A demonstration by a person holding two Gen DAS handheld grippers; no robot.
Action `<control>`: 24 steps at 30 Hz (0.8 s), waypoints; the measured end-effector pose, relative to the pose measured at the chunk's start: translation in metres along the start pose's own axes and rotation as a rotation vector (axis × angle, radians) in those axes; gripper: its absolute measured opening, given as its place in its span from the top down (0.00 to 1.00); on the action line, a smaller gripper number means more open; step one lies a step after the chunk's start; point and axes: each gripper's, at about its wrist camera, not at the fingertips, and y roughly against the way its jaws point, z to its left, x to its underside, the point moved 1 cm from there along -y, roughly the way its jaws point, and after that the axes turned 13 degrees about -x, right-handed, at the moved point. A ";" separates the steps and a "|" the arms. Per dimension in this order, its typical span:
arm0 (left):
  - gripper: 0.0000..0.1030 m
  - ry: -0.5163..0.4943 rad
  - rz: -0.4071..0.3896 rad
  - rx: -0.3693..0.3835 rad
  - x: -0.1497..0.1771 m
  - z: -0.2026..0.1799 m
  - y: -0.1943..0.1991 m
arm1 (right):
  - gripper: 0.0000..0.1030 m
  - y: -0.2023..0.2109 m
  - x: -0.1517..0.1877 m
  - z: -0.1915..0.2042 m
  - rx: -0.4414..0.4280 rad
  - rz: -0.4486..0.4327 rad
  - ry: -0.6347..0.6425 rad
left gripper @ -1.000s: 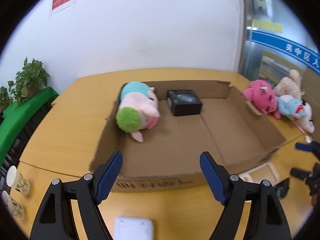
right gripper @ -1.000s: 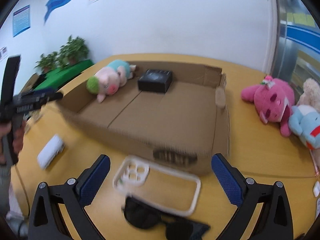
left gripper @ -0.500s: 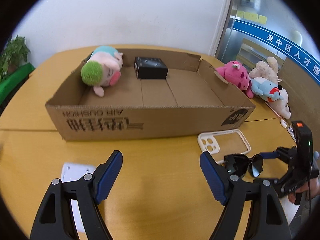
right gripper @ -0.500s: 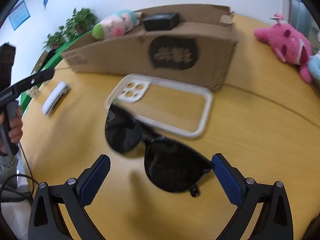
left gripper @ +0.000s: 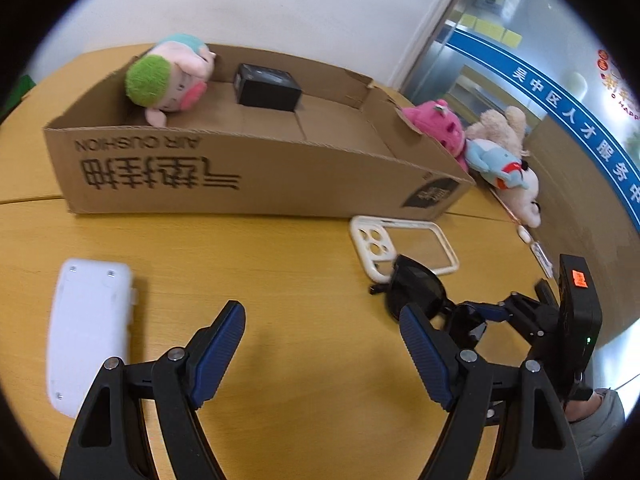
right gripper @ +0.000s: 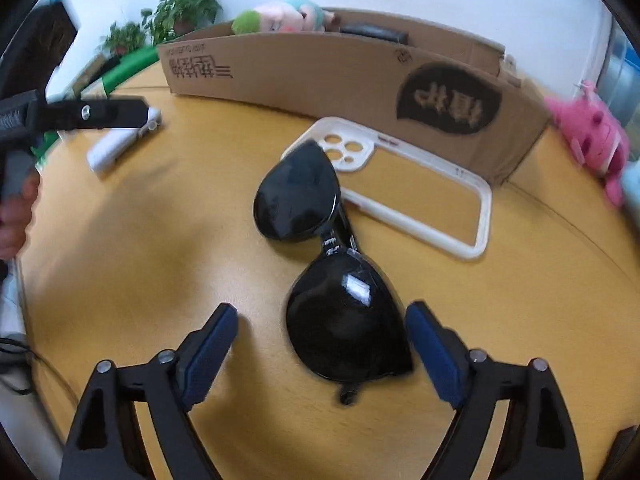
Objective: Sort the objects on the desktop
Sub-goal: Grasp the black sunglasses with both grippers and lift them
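Black sunglasses (right gripper: 320, 264) lie on the wooden table; their near lens lies between the fingers of my open right gripper (right gripper: 322, 344). They also show in the left wrist view (left gripper: 416, 288), with the right gripper (left gripper: 488, 316) beside them. A white phone case (right gripper: 416, 192) lies just beyond them, in front of the cardboard box (left gripper: 248, 172). The box holds a pig plush (left gripper: 168, 76) and a black box (left gripper: 266, 88). My left gripper (left gripper: 324, 340) is open and empty above bare table, with a white device (left gripper: 88, 324) to its left.
Pink (left gripper: 436, 128), beige and blue plush toys (left gripper: 500, 160) lie on the table right of the box, near a wall. Potted plants (right gripper: 180, 8) stand beyond the table's far left edge.
Both grippers have dropped lower and closer to the table. The right gripper has moved forward so the sunglasses' near lens lies between its fingers. The left now sits nearer the white device.
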 end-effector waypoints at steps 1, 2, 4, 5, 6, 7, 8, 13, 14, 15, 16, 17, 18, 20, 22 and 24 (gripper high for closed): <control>0.23 -0.006 0.007 0.009 0.001 -0.004 -0.002 | 0.29 0.000 0.001 0.005 -0.018 -0.003 -0.003; 0.23 -0.010 0.016 0.021 0.002 -0.007 -0.004 | 0.39 0.000 0.001 0.009 -0.010 -0.013 -0.013; 0.24 -0.009 0.046 0.069 0.005 -0.014 -0.011 | 0.50 0.002 0.001 0.016 0.011 -0.036 -0.046; 0.24 -0.006 0.068 0.099 0.007 -0.018 -0.016 | 0.50 0.001 0.001 0.020 0.021 -0.039 -0.060; 0.24 -0.005 0.087 0.119 0.008 -0.020 -0.019 | 0.50 0.001 0.000 0.024 0.027 -0.040 -0.073; 0.24 -0.009 0.100 0.132 0.009 -0.024 -0.022 | 0.51 0.000 0.000 0.026 0.027 -0.042 -0.083; 0.24 -0.017 0.114 0.145 0.010 -0.028 -0.026 | 0.51 -0.001 -0.001 0.028 0.023 -0.050 -0.106; 0.35 -0.002 0.171 0.230 0.015 -0.040 -0.037 | 0.51 -0.005 -0.006 0.031 -0.068 -0.108 -0.228; 0.44 0.006 0.187 0.236 0.017 -0.041 -0.040 | 0.51 -0.006 -0.007 0.030 -0.093 -0.121 -0.256; 0.47 0.016 0.205 0.238 0.018 -0.041 -0.044 | 0.51 -0.006 -0.008 0.029 -0.118 -0.130 -0.281; 0.52 0.023 0.217 0.240 0.020 -0.040 -0.045 | 0.51 -0.006 -0.009 0.028 -0.153 -0.138 -0.306; 0.56 0.030 0.227 0.244 0.021 -0.039 -0.047 | 0.51 -0.008 -0.011 0.029 -0.175 -0.140 -0.314; 0.58 0.043 0.229 0.264 0.022 -0.038 -0.047 | 0.51 -0.009 -0.013 0.032 -0.182 -0.138 -0.314; 0.62 0.049 0.232 0.282 0.022 -0.038 -0.046 | 0.51 -0.012 -0.016 0.040 -0.187 -0.132 -0.296; 0.70 0.037 0.223 0.279 0.020 -0.041 -0.042 | 0.52 -0.015 -0.019 0.045 -0.182 -0.129 -0.288; 0.70 0.030 0.204 0.270 0.017 -0.040 -0.036 | 0.52 -0.015 -0.022 0.051 -0.173 -0.136 -0.278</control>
